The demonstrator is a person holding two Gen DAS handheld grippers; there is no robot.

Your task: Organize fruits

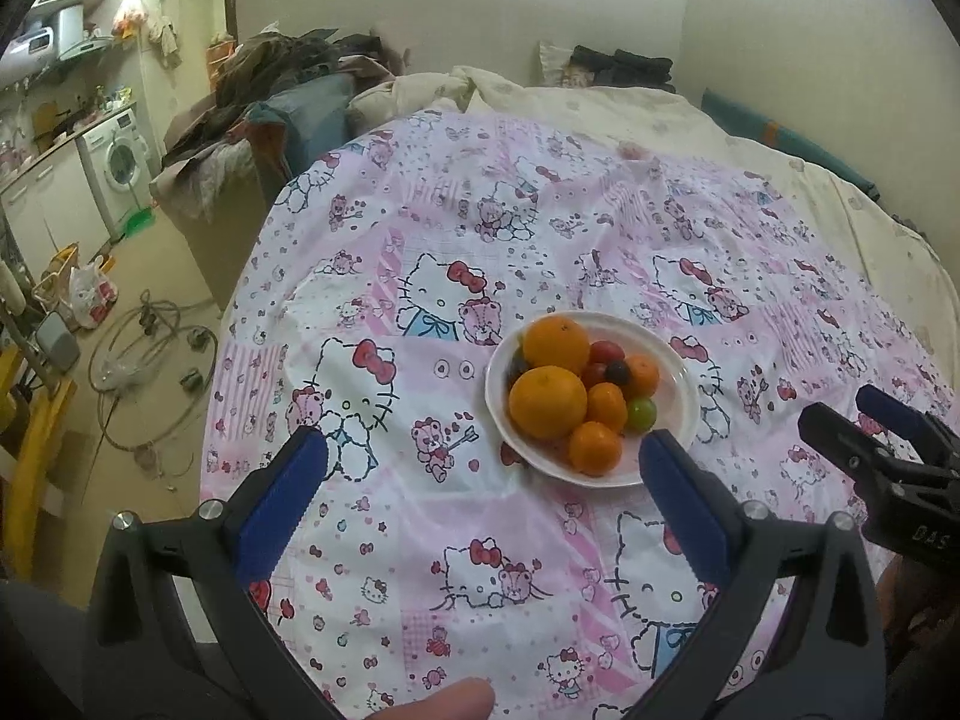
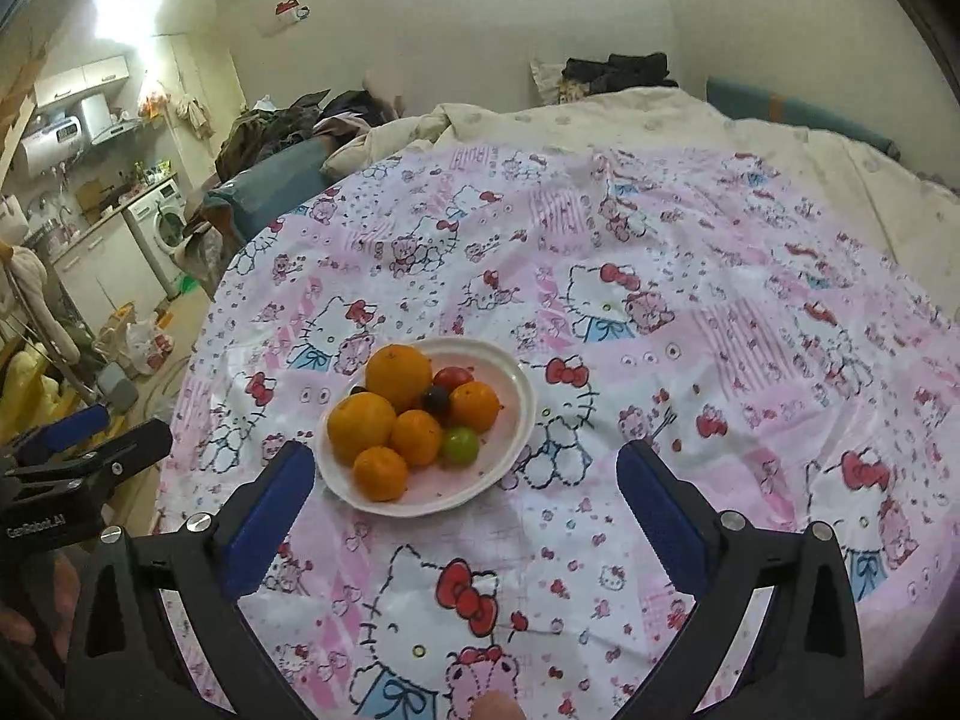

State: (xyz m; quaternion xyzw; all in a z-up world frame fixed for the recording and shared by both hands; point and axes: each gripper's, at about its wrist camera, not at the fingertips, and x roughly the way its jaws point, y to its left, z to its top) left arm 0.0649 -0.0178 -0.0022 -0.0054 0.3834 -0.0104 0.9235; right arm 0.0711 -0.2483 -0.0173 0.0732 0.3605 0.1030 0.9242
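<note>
A white plate [image 1: 678, 372] [image 2: 516, 378] sits on a pink cartoon-cat cloth and holds several oranges [image 1: 547, 402] [image 2: 361, 425], small tomatoes [image 1: 606, 353] [image 2: 453, 376], a dark grape [image 1: 618, 370] [image 2: 436, 399] and a green grape [image 1: 642, 414] [image 2: 460, 444]. My left gripper [image 1: 483, 468] is open and empty, just in front of the plate and to its left. My right gripper [image 2: 465, 483] is open and empty, in front of the plate and to its right. Each gripper shows at the edge of the other's view.
The cloth [image 1: 480, 228] [image 2: 690, 300] covers a bed with a cream quilt [image 1: 600, 102] behind. The floor at left holds bags, a coiled hose [image 1: 150, 360] and a washing machine [image 1: 120, 162]. Piled clothes [image 1: 282, 60] lie beyond the bed's left edge.
</note>
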